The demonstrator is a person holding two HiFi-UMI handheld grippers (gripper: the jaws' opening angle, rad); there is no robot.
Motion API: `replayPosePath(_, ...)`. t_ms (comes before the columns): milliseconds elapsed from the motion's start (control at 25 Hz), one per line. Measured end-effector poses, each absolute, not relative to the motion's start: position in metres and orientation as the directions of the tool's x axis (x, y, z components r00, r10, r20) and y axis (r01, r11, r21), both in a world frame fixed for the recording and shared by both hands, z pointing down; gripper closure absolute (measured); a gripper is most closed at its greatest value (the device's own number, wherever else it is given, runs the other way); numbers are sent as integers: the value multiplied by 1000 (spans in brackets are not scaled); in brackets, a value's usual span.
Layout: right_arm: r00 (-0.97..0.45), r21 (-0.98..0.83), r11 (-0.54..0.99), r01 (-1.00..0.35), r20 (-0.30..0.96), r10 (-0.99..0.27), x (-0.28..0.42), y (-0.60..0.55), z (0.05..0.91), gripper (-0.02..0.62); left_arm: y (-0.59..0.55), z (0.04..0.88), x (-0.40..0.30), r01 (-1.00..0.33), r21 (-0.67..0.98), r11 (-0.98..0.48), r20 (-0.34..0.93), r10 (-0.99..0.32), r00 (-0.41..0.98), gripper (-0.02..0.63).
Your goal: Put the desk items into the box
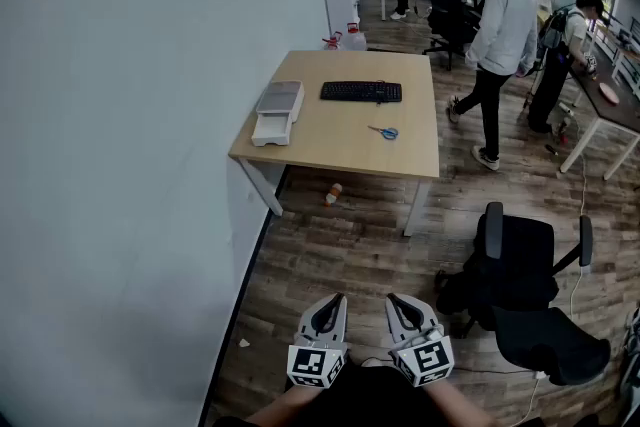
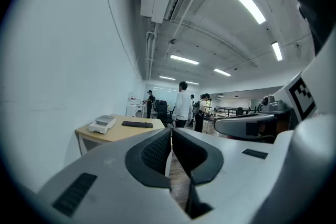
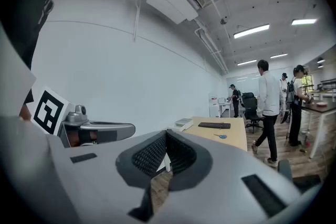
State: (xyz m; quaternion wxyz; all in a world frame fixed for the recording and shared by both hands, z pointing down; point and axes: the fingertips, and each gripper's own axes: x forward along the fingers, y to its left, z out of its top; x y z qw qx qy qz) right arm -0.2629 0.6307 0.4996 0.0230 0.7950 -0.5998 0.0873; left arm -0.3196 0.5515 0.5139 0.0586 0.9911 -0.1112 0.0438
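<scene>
A wooden desk (image 1: 400,153) stands against the white wall ahead. On it lie a black keyboard (image 1: 361,92), blue-handled scissors (image 1: 384,132) and a white box (image 1: 277,112) at its left end. The desk (image 2: 118,131) with the keyboard (image 2: 137,124) and box (image 2: 102,124) shows far off in the left gripper view, and the scissors (image 3: 220,136) in the right gripper view. My left gripper (image 1: 328,307) and right gripper (image 1: 400,303) hang close to my body, far short of the desk. Both are shut with nothing between the jaws.
A small orange-and-white object (image 1: 333,193) lies on the wood floor under the desk. A black office chair (image 1: 525,280) stands to my right. Several people (image 1: 500,40) stand beyond the desk among other tables and chairs. The white wall (image 1: 120,165) runs along my left.
</scene>
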Motion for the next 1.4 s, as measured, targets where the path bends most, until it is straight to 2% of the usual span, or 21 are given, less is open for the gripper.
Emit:
replayPosePath(240, 284, -105, -298, -949, 127, -950, -228, 625, 499, 536, 541, 519, -286, -203, 117, -972, 107, -191, 976, 586)
replayPosePath(480, 313, -121, -336, -934, 178, -933, -180, 596, 513, 536, 504, 541, -242, -208, 145, -967, 137, -188, 972, 586)
replayPosePath(720, 349, -127, -379, -917, 206, -914, -115, 538, 525, 535, 436, 551, -179, -175, 155, -972, 142, -154, 978, 586)
replayPosePath(1080, 370, -156, -426, -891, 294, -881, -22, 413, 526, 536, 320, 549, -88, -53, 220, -974, 179, -14, 984, 586)
replayPosePath(1400, 478, -94, -539, -837, 354, -804, 44, 344, 527, 535, 212, 546, -42, -55, 219, -974, 161, -19, 987, 586)
